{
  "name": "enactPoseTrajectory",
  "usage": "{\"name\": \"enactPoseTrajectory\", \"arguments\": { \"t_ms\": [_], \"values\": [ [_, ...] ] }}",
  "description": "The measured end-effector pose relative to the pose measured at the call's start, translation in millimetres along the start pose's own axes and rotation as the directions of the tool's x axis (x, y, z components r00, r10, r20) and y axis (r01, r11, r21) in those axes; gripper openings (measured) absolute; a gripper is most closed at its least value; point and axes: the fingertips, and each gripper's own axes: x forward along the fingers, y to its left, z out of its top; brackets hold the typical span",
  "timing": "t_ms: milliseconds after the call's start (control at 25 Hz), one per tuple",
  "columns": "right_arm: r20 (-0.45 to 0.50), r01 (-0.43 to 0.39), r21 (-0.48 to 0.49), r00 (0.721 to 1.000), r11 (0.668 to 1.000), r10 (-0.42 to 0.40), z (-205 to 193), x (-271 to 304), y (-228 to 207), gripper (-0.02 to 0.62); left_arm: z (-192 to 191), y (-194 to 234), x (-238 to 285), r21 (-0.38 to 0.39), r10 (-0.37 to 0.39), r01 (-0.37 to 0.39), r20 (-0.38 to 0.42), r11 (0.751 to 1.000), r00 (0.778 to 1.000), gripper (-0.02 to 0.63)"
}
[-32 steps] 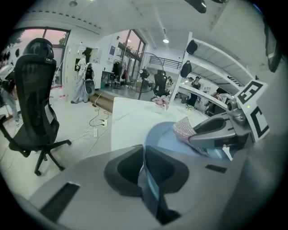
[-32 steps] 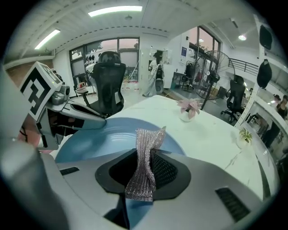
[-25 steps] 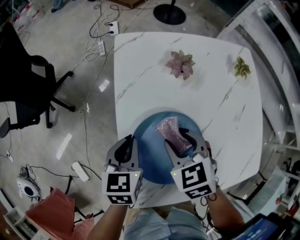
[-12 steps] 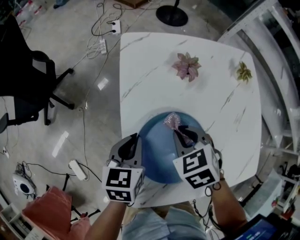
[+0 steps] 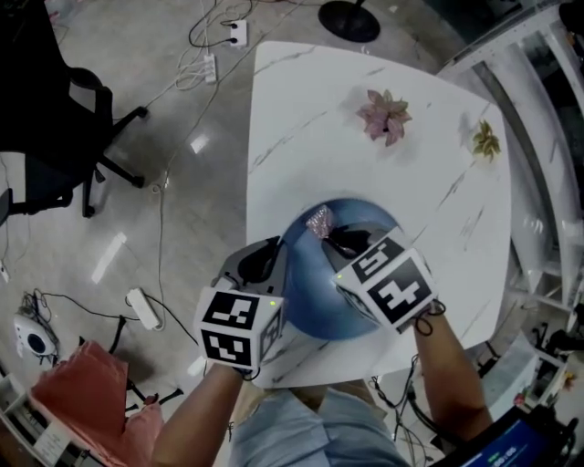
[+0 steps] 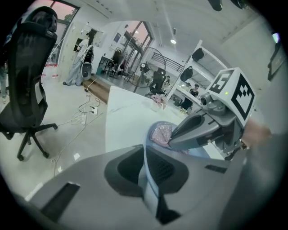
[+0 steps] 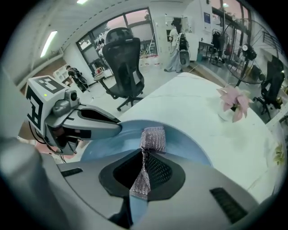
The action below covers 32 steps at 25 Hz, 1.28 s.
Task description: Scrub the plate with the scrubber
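Note:
The blue plate [image 5: 315,278] is held over the near edge of the white marble table [image 5: 310,119]. My left gripper [image 5: 274,259] is shut on its left rim, and in the left gripper view the plate's rim [image 6: 150,179] runs edge-on between the jaws. My right gripper [image 5: 342,243] is shut on the pink mesh scrubber [image 5: 319,222], whose free end lies against the plate's far left part. In the right gripper view the scrubber [image 7: 152,137] rises from between the jaws onto the plate [image 7: 189,146], and the left gripper [image 7: 85,119] reaches in from the left.
A pink potted plant [image 5: 384,116] and a small yellow-green plant [image 5: 484,140] stand on the far half of the table. A black office chair [image 5: 55,119], cables with a power strip [image 5: 214,55] and a round black stand base [image 5: 349,20] are on the floor.
The right gripper has carried the scrubber from the plate's middle to its far left part, where it shows bunched and smaller. The left gripper has kept its hold on the rim.

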Motion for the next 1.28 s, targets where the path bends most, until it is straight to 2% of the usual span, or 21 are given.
{"name": "enactPoseTrajectory", "arguments": {
  "t_ms": [320, 720, 1000, 1280],
  "values": [
    [-0.030, -0.066, -0.015, 0.997, 0.998, 0.066, -4.3, 7.9, 40.1, 0.040, -0.3, 0.4, 0.1, -0.024, -0.028, 0.027, -0.010, 0.999, 1.000, 0.018],
    [-0.051, -0.196, -0.026, 0.980, 0.980, 0.194, -27.7, 9.4, 97.3, 0.038, -0.9, 0.8, 0.9, -0.025, -0.025, 0.025, -0.014, 0.999, 1.000, 0.018],
    [-0.031, -0.313, 0.071, 0.948, 0.947, 0.315, -44.9, 7.1, 122.9, 0.038, -2.7, 0.8, 0.8, 0.008, -0.006, 0.006, -0.024, 1.000, 1.000, 0.015],
    [-0.057, -0.310, 0.147, 0.945, 0.939, 0.321, -63.4, 1.2, 122.1, 0.038, -2.4, 1.7, 2.4, 0.011, 0.016, -0.015, -0.024, 1.000, 1.000, 0.015]
  ]
}}
